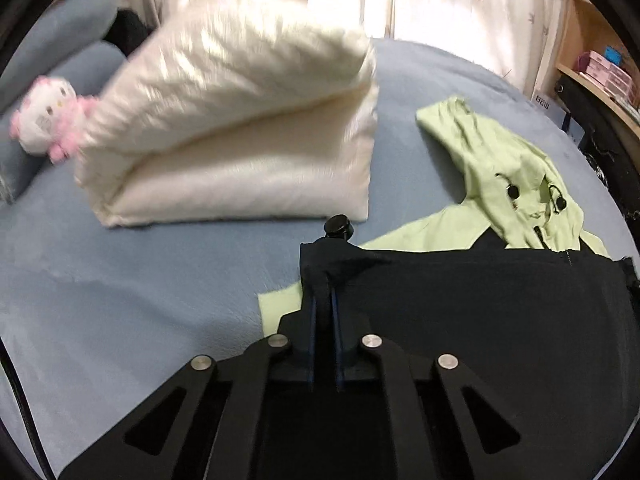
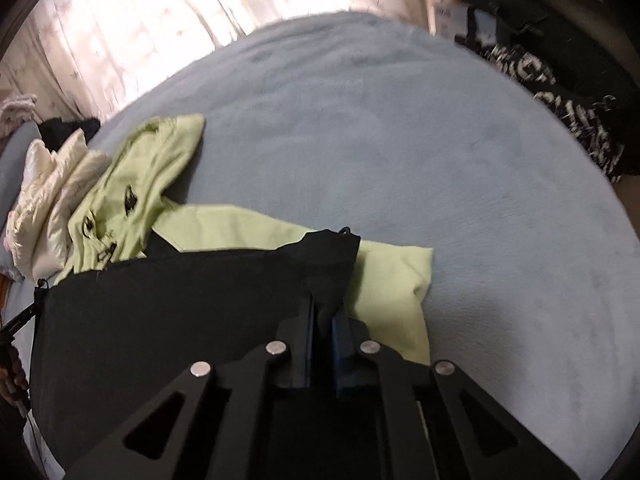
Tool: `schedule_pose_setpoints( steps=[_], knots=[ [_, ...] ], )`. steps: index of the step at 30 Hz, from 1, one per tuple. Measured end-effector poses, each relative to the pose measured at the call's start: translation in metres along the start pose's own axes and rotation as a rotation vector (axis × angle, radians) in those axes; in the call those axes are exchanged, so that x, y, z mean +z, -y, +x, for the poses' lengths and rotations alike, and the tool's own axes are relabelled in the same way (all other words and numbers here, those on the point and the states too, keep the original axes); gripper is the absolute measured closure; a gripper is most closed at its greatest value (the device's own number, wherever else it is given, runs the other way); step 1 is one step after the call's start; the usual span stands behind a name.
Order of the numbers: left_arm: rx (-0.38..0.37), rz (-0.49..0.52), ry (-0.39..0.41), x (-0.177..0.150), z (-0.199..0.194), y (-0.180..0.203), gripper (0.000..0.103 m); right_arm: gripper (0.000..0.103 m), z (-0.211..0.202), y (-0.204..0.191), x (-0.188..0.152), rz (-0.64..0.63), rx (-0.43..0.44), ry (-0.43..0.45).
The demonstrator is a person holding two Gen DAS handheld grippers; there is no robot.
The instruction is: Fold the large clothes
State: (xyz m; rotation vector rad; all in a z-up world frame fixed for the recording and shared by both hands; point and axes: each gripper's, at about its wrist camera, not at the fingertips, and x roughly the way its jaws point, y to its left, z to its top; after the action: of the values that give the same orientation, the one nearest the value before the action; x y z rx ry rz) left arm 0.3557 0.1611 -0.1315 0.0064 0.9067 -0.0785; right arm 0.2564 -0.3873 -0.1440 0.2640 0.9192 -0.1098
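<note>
A large jacket lies on the blue bed (image 2: 400,120). It is light green (image 1: 500,168) with a hood at the far end, and its black side (image 1: 480,320) is spread towards me. My left gripper (image 1: 323,278) is shut on the black layer's left corner, where a black cord toggle (image 1: 338,226) sticks up just beyond the fingers. In the right wrist view the black panel (image 2: 160,312) spans the left. My right gripper (image 2: 324,306) is shut on its right corner, which bunches between the pads above a green flap (image 2: 392,280).
A folded cream puffy garment (image 1: 240,120) stands on the bed beyond the left gripper, with a pink and white plush toy (image 1: 44,116) and blue pillows (image 1: 72,20) to its left. A wooden shelf (image 1: 600,72) and a black patterned item (image 2: 580,120) flank the bed's right side.
</note>
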Motion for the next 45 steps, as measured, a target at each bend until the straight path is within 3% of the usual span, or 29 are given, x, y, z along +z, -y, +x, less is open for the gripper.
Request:
schedule_pose_setpoints(
  steps=[4, 8, 13, 18, 24, 27, 32, 38, 42, 45],
  knots=[
    [0.072, 0.067, 0.076, 0.007, -0.024, 0.018, 0.101, 0.097, -0.028, -0.008, 0.004, 0.004, -0.014, 0.113],
    [0.111, 0.021, 0.107, 0.027, -0.028, 0.024, 0.101, 0.098, -0.034, -0.015, 0.022, 0.027, -0.038, 0.178],
    [0.146, -0.031, 0.041, 0.037, 0.013, 0.028, 0.101, 0.098, 0.0, -0.02, 0.037, 0.035, -0.103, 0.144],
    [0.174, -0.066, -0.05, 0.026, 0.065, 0.029, 0.099, 0.097, 0.047, -0.017, 0.029, 0.041, -0.173, 0.038],
    [0.158, -0.078, -0.057, 0.025, 0.074, 0.025, 0.097, 0.093, 0.05, -0.015, 0.031, 0.059, -0.167, 0.034],
    [0.156, -0.077, -0.059, 0.026, 0.063, 0.024, 0.09, 0.088, 0.032, -0.016, 0.034, 0.08, -0.182, 0.05],
    [0.113, -0.078, -0.016, 0.017, 0.018, 0.036, 0.084, 0.083, -0.018, -0.035, 0.026, 0.097, -0.108, 0.13],
    [-0.057, -0.097, 0.004, -0.022, -0.051, 0.079, 0.08, 0.076, -0.043, -0.121, -0.023, -0.042, 0.084, 0.052],
    [-0.127, -0.113, -0.043, -0.057, -0.054, 0.114, 0.08, 0.072, -0.036, -0.184, -0.067, -0.158, 0.164, 0.011],
    [-0.078, -0.125, -0.084, -0.087, -0.037, 0.123, 0.08, 0.072, -0.021, -0.197, -0.086, -0.18, 0.152, -0.025]
  ],
)
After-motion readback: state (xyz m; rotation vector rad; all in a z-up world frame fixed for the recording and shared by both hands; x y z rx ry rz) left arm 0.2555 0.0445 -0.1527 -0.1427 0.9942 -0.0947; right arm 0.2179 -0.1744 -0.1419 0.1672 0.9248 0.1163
